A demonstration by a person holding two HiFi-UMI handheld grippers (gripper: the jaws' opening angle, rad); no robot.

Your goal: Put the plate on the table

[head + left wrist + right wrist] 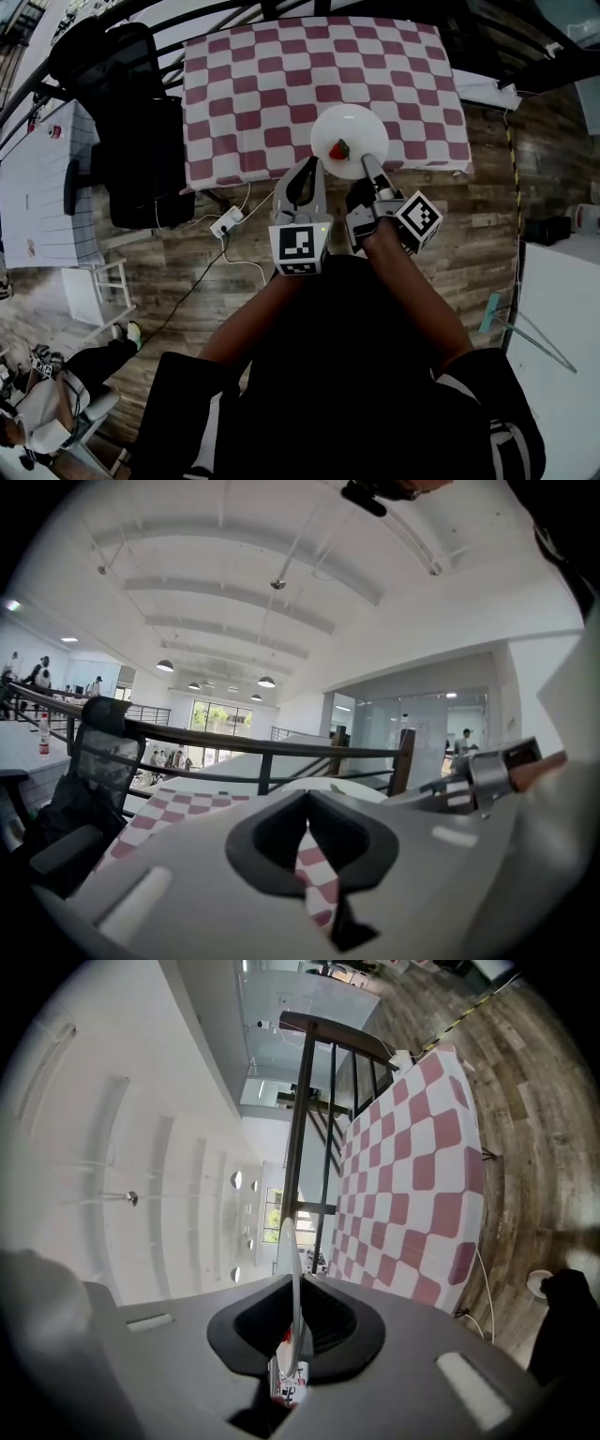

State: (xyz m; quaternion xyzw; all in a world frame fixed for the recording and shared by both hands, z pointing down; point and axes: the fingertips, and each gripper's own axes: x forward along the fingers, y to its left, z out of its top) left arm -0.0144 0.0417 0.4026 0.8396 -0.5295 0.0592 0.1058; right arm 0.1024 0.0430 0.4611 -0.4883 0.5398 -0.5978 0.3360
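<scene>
A white plate [349, 136] with a small red strawberry-like piece [338, 150] on it hangs over the near edge of the table, which is covered by a red and white checked cloth [272, 84]. My right gripper [373, 169] is shut on the plate's near rim. In the right gripper view the plate [286, 1251] stands edge-on between the jaws of the right gripper [292, 1335]. My left gripper [312, 165] is just left of the plate, below the table edge, shut and holding nothing. In the left gripper view, the left gripper [307, 808] shows only checked cloth [314, 883] past its pads.
A black office chair [131, 122] stands at the table's left side. A white power strip [225, 223] and cables lie on the wooden floor under the near edge. A white table [37, 187] is at far left, another white surface [562, 356] at right. A dark railing [262, 752] runs behind the table.
</scene>
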